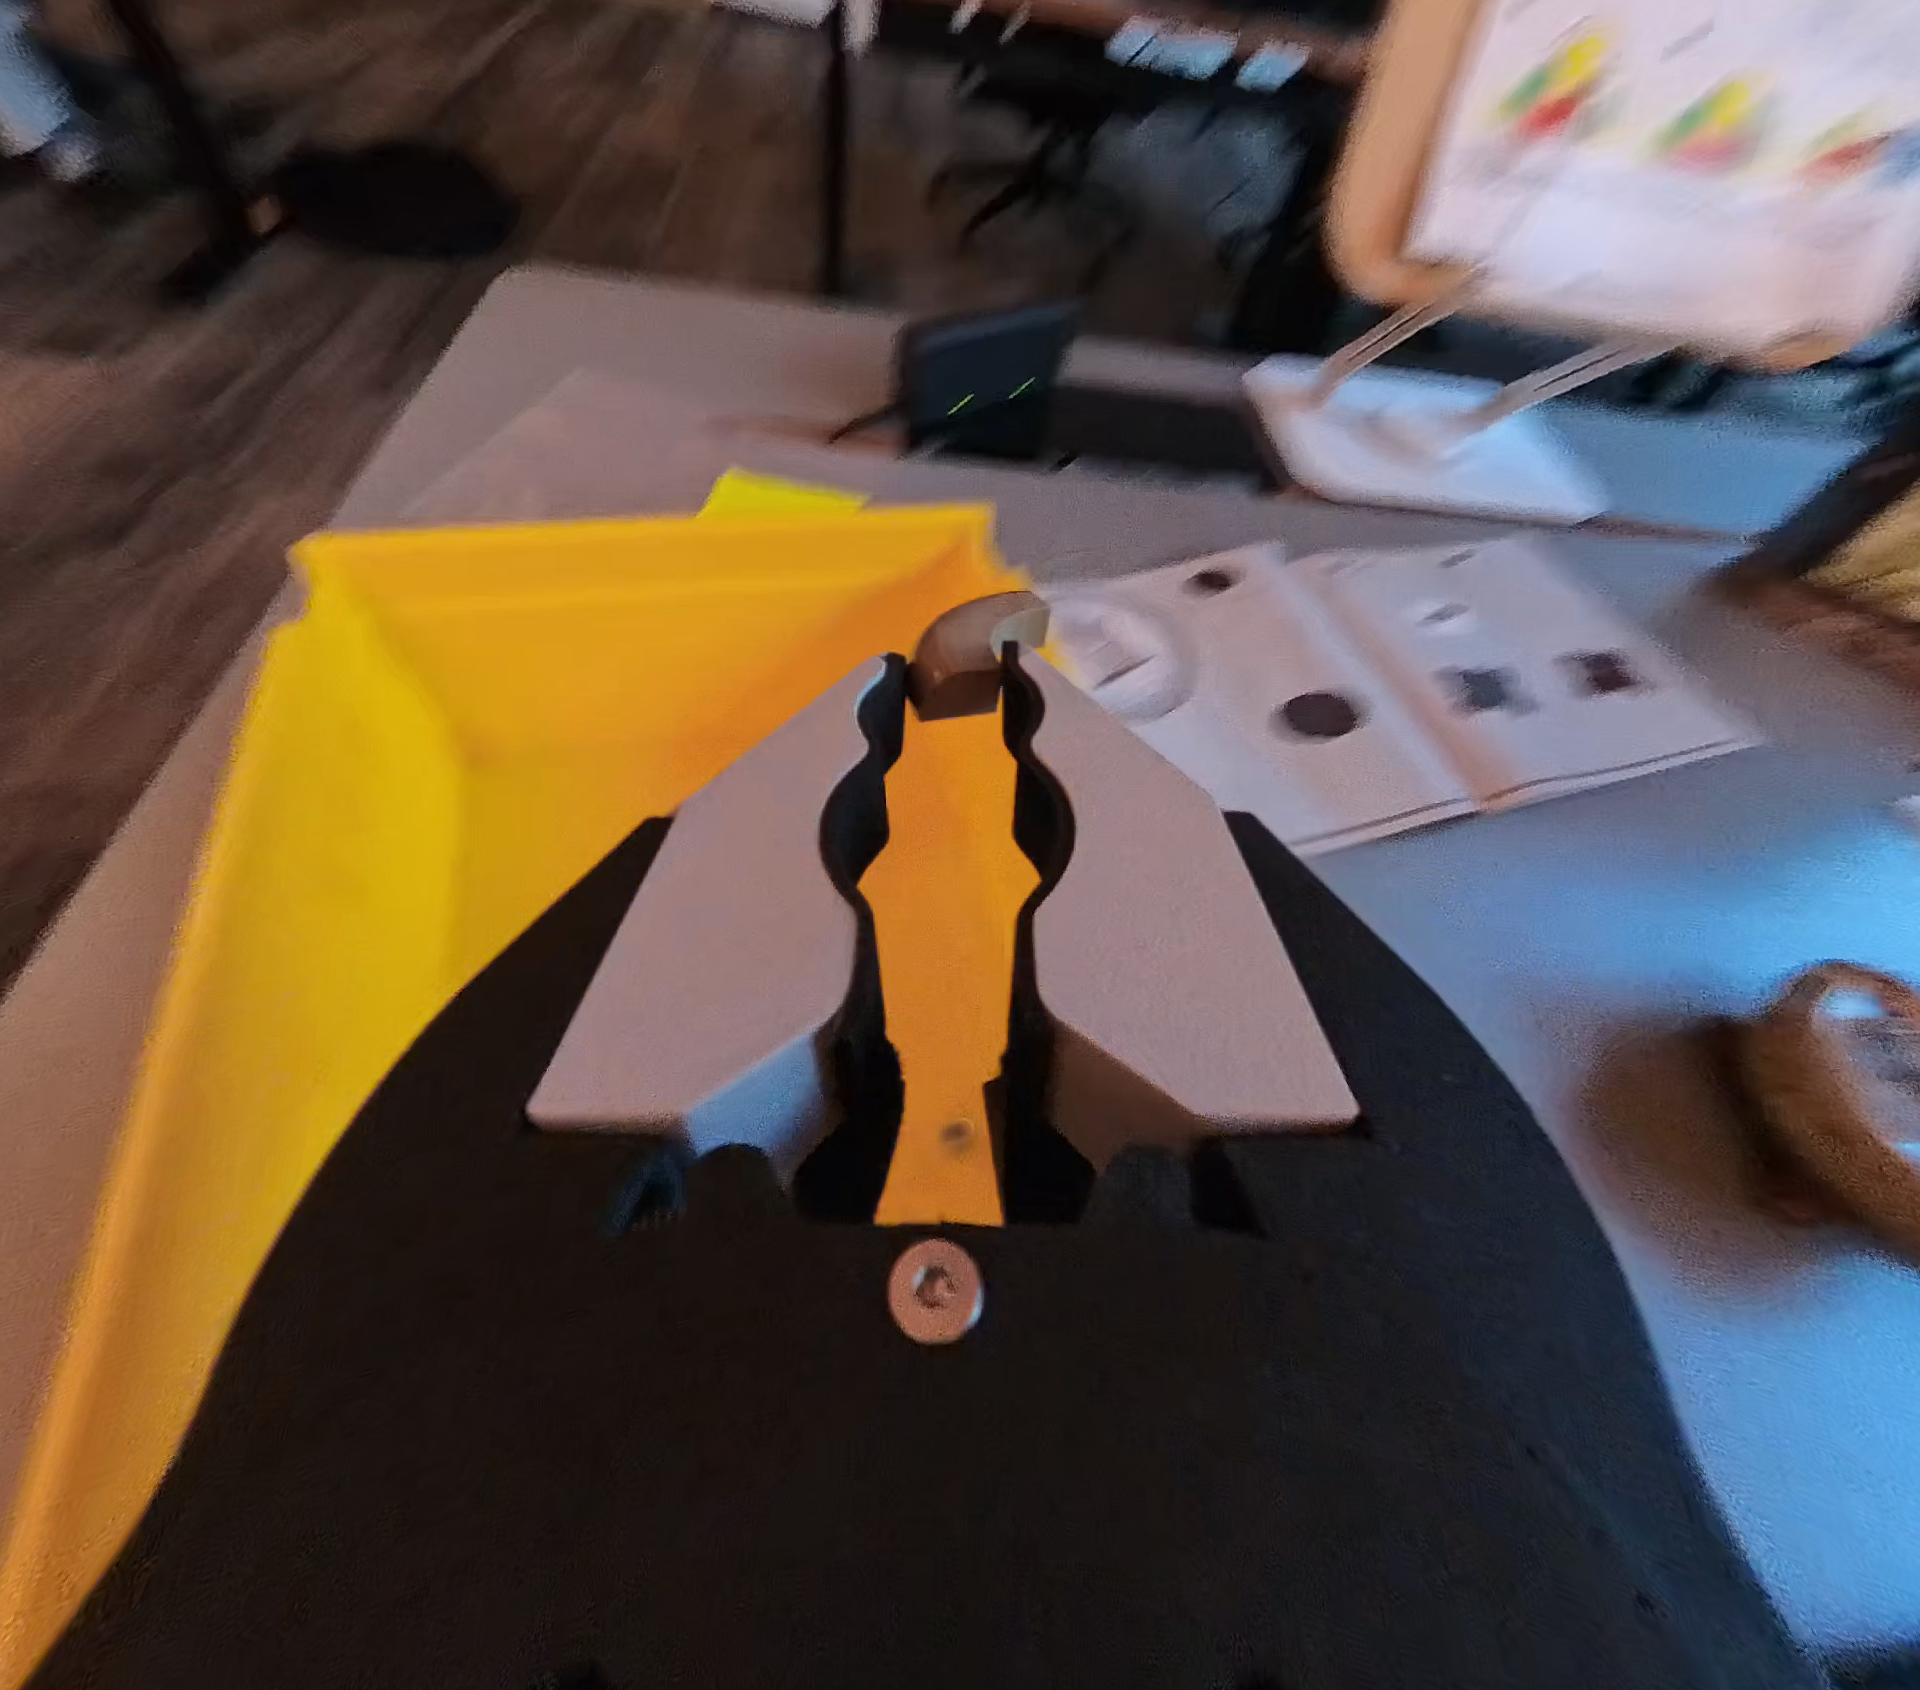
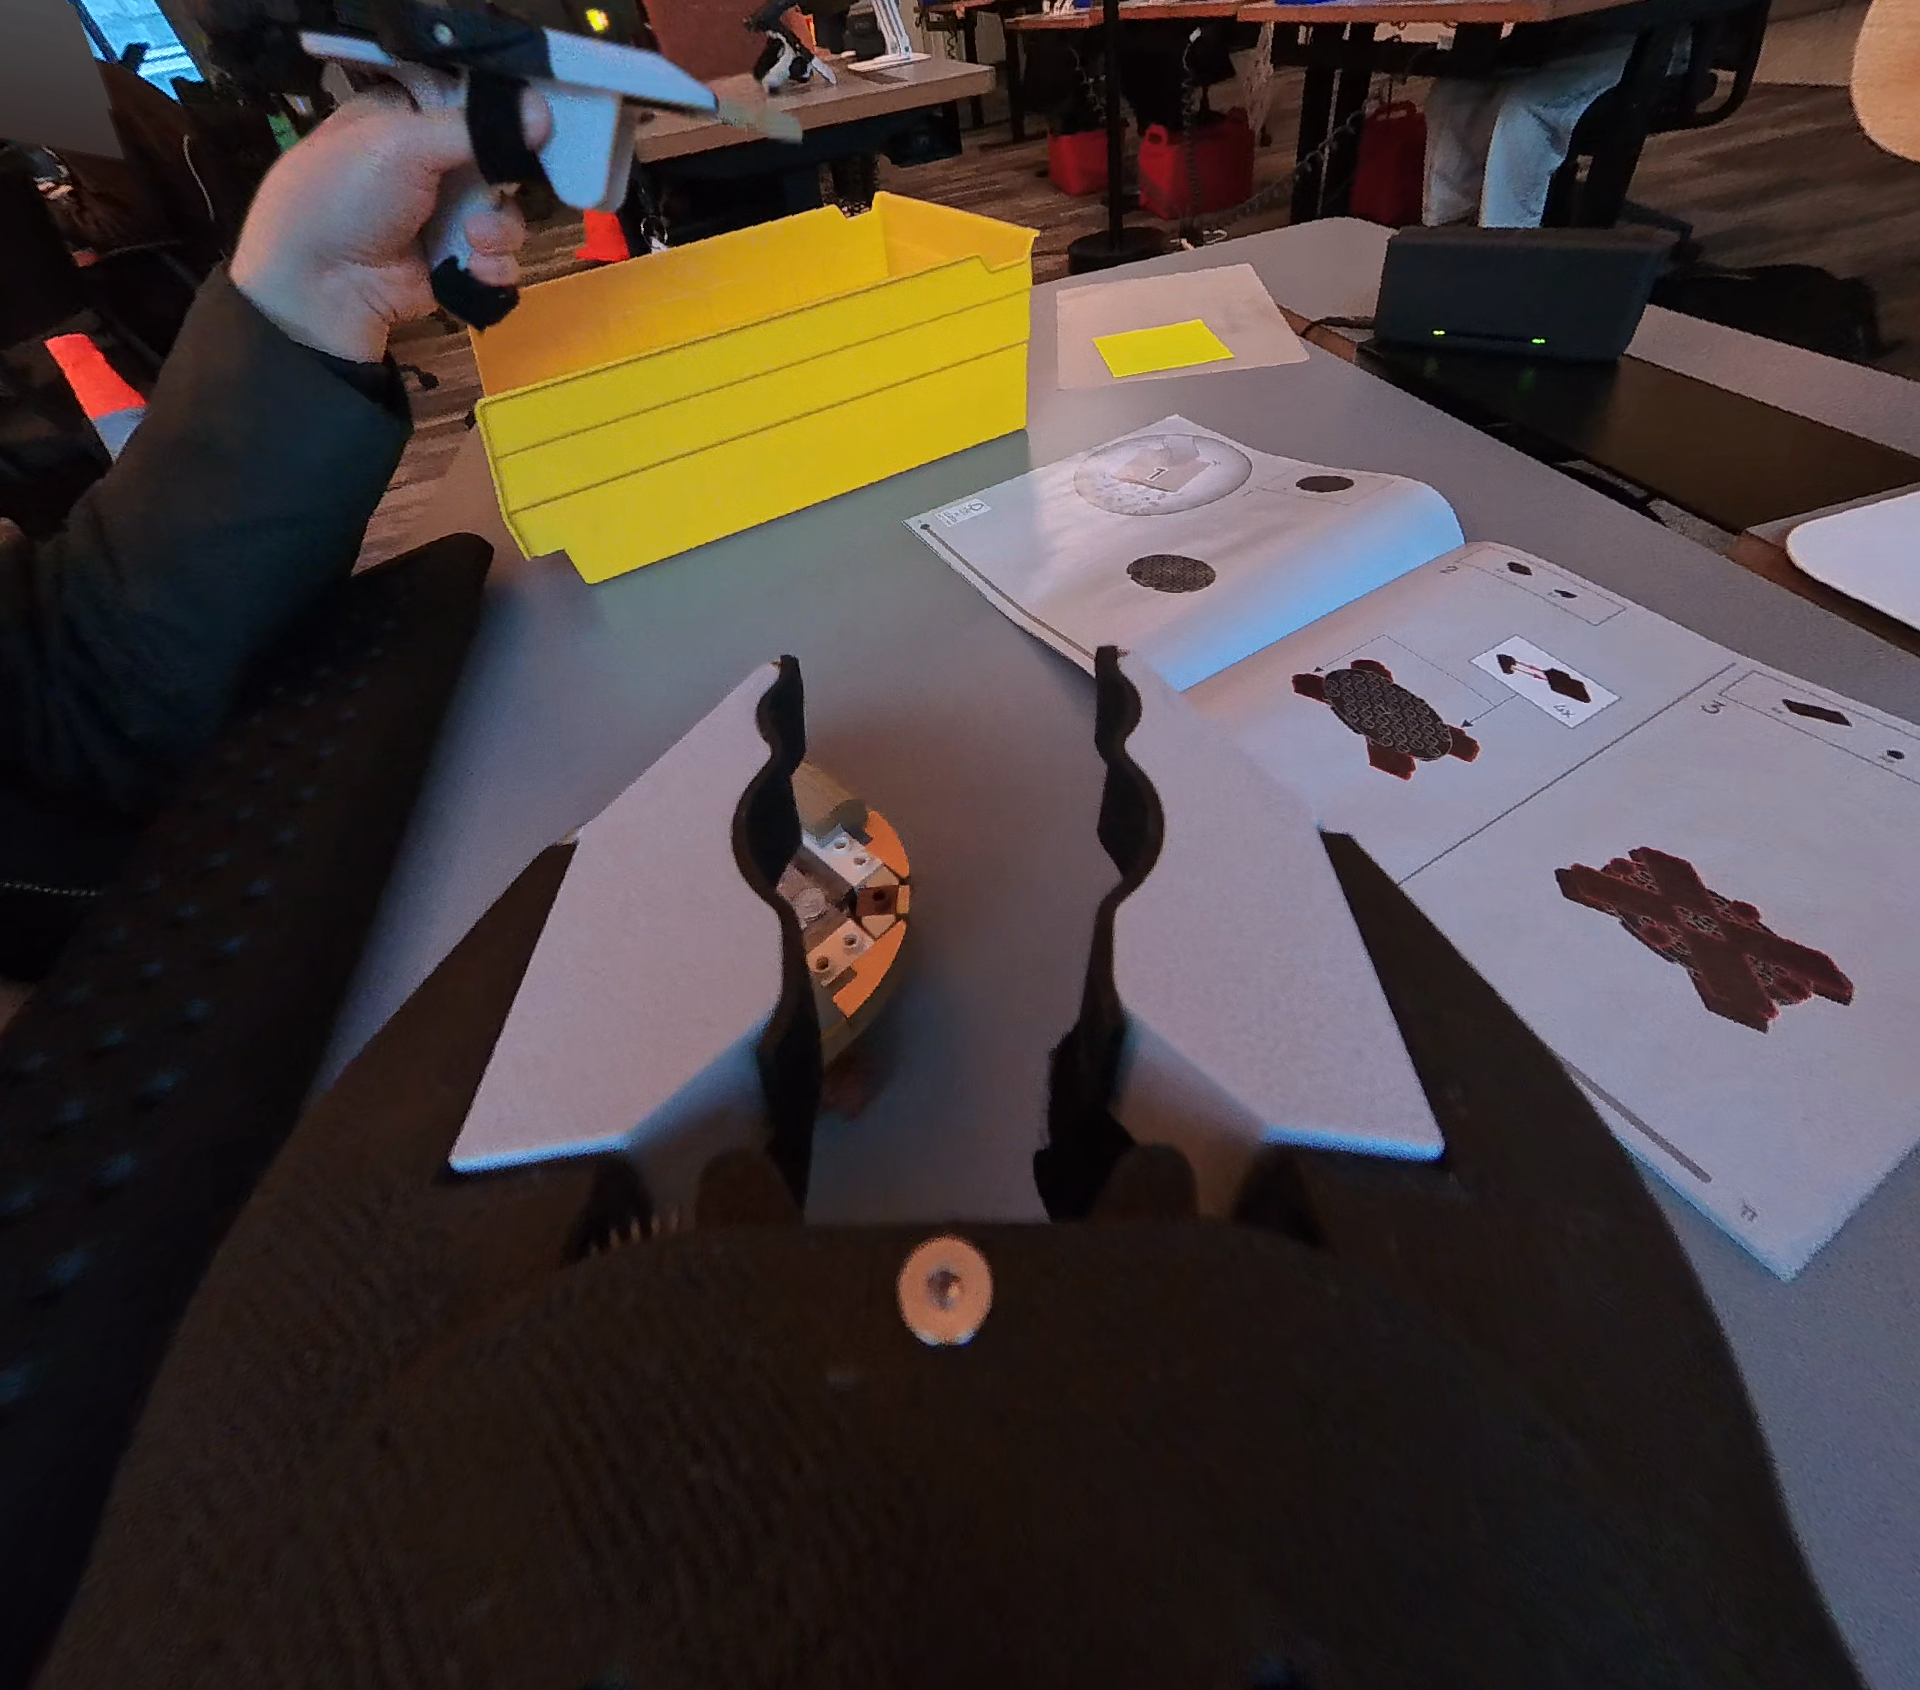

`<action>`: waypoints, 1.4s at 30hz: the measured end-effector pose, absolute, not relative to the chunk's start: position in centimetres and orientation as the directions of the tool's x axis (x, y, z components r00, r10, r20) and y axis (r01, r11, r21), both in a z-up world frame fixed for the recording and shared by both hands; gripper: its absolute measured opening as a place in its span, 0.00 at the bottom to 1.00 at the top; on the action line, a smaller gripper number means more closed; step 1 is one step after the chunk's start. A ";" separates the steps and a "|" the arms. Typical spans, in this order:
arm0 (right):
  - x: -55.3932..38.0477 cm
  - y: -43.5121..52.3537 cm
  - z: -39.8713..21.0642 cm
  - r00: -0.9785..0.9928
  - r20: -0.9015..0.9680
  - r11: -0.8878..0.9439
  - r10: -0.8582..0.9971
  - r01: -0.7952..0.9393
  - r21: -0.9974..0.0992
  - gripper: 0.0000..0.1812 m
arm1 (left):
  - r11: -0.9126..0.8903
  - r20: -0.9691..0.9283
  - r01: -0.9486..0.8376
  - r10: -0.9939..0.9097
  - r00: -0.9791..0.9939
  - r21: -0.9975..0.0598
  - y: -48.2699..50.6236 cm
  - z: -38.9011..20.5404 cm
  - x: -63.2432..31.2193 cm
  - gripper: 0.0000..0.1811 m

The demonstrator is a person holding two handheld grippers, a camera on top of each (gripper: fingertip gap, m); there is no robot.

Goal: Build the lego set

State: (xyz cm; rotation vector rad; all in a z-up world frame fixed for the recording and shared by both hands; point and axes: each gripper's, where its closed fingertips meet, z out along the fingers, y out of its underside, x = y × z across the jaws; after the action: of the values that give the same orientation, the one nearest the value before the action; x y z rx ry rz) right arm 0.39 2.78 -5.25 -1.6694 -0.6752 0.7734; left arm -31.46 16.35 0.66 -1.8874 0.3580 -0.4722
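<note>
Above the yellow bin (image 2: 758,383) at the bench's far left edge, the left tongs (image 1: 951,664) pinch a small curved brown lego piece (image 1: 971,653) at their tips. Nearer, the right tongs (image 2: 940,684) hang spread wide over the grey bench (image 2: 935,747) with nothing between them, the partly built lego model (image 2: 852,913) resting just beside their left finger. An open instruction booklet (image 2: 1455,757) lies toward the right edge.
</note>
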 end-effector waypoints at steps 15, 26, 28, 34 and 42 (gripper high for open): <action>0.3 2.9 -6.9 0.643 -0.085 -0.239 0.761 0.157 -0.958 0.30 | -0.675 0.000 -0.288 -0.393 0.920 -0.679 17.4 -9.3 -32.0 0.30; -0.5 0.8 -8.8 0.548 -0.186 -0.363 0.816 0.234 -0.902 0.30 | 0.046 -0.083 -0.094 -0.895 0.439 -0.995 3.3 4.3 -10.5 0.14; -0.6 0.5 -9.8 0.529 -0.238 -0.411 0.814 0.235 -0.881 0.30 | -0.075 -0.029 -0.335 -0.955 0.294 -0.939 1.2 -1.7 -6.5 0.23; -1.0 0.6 -11.9 0.511 -0.371 -0.532 0.776 0.215 -0.819 0.29 | -0.222 0.090 -0.643 -0.968 0.233 -0.733 0.5 -11.3 -4.6 0.21; -1.9 -0.5 -12.2 0.481 -0.467 -0.622 0.742 0.236 -0.746 0.15 | -0.394 0.355 -0.674 -0.912 0.203 -0.625 -0.6 -12.1 -5.1 0.13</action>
State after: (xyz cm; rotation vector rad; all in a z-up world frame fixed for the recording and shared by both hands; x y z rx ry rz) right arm -1.94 -0.50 -12.17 -2.1208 -0.8049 1.0785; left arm -5.08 -0.61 -12.14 -2.1516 1.4894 -1.0001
